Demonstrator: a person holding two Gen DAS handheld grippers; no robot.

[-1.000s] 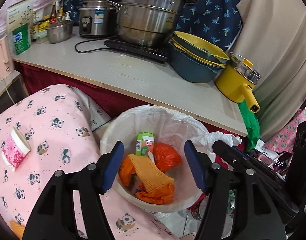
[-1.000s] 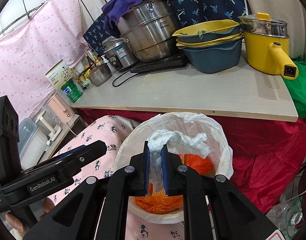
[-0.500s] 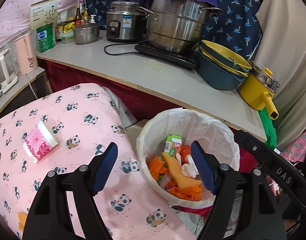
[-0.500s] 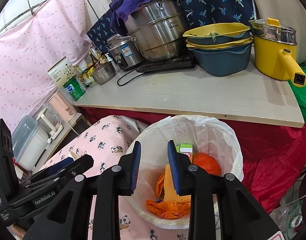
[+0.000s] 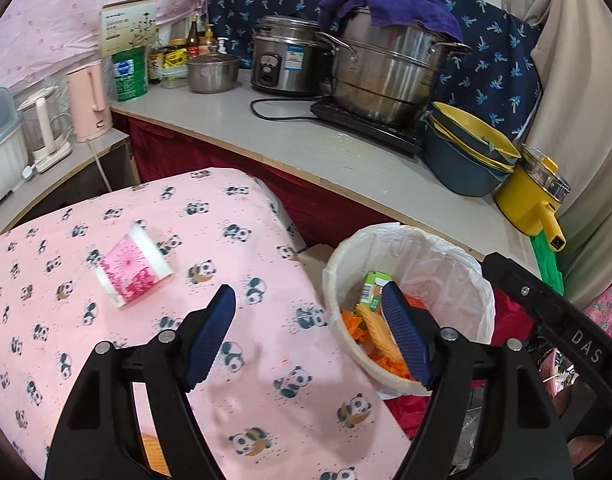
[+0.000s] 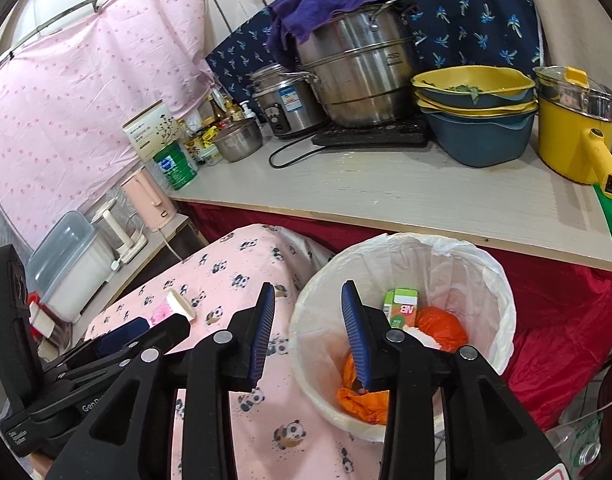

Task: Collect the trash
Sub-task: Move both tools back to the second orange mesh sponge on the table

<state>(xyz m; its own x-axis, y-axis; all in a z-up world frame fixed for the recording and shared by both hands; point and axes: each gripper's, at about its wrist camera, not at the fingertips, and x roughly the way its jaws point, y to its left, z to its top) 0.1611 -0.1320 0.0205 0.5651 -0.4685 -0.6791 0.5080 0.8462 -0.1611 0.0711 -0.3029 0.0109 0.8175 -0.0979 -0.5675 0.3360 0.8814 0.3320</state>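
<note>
L gripper (image 5: 308, 336) stands wide w/ nothing between the pads, aimed over the panda-print cloth (image 5: 266, 264) toward the pink paper cup (image 5: 132, 270), which lies on its side there, apart from the pads; prob the next pickup. R gripper (image 6: 308, 334) is empty, jaws opening, over the near rim of the lined trash bin (image 6: 494, 280). Bin sits just beside the cloth edge, so drops are short; it holds a green carton (image 6: 402, 306) & orange wrappers (image 6: 442, 328).

Pink paper cup (image 5: 134, 270) on its side on panda cloth; white-lined bin (image 5: 458, 252) w/ orange scraps, green carton.
</note>
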